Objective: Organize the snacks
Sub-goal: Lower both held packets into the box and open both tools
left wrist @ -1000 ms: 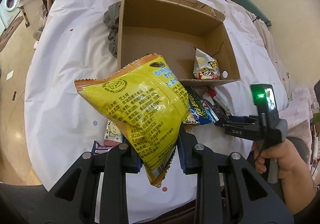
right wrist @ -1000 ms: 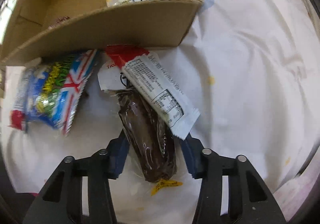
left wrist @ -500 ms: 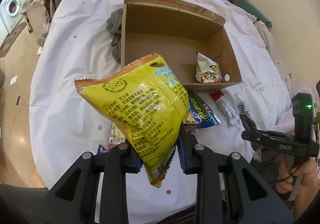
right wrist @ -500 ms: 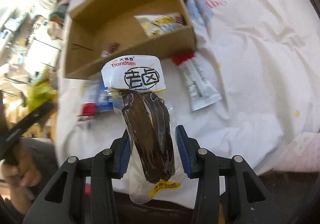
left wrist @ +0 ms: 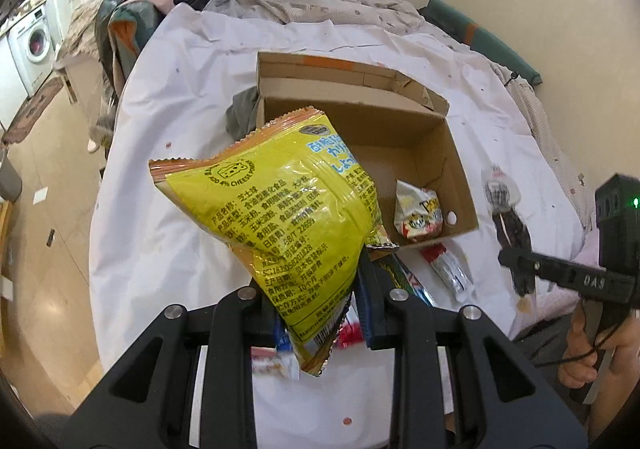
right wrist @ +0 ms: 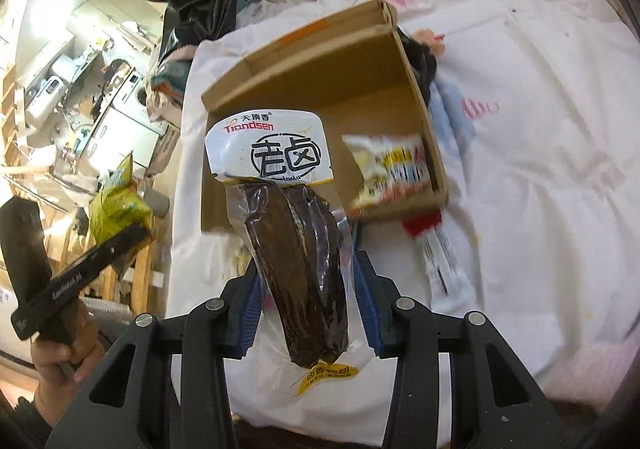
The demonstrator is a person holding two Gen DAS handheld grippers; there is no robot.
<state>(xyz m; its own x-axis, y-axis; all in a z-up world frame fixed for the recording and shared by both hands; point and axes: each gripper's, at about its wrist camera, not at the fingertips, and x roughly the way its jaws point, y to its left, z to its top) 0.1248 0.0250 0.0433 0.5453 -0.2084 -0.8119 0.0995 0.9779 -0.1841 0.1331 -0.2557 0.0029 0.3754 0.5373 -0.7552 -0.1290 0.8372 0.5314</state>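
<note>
Lifted off the bed since a second ago, the dark vacuum-packed snack (right wrist: 298, 269) hangs gripped in the right tongs (right wrist: 308, 313), whose jaws have just been closing on it. Beyond it sits the cardboard box (right wrist: 320, 69) holding one small packet (right wrist: 394, 169). Left tongs (left wrist: 316, 309) grip the yellow chip bag (left wrist: 280, 209) above the bed's (left wrist: 160, 169) near edge.

My right gripper (right wrist: 306, 313) squeezed a see-through pack of dark brown meat (right wrist: 296, 261) with a white top. Behind it, a cardboard box (right wrist: 320, 61) sat on the white bed sheet (right wrist: 540, 169) with one snack bag (right wrist: 390, 173) inside. A red-tipped white packet (right wrist: 436, 257) lay beside the box. My left gripper (right wrist: 132, 233) held a yellow bag (right wrist: 116, 209).
</note>
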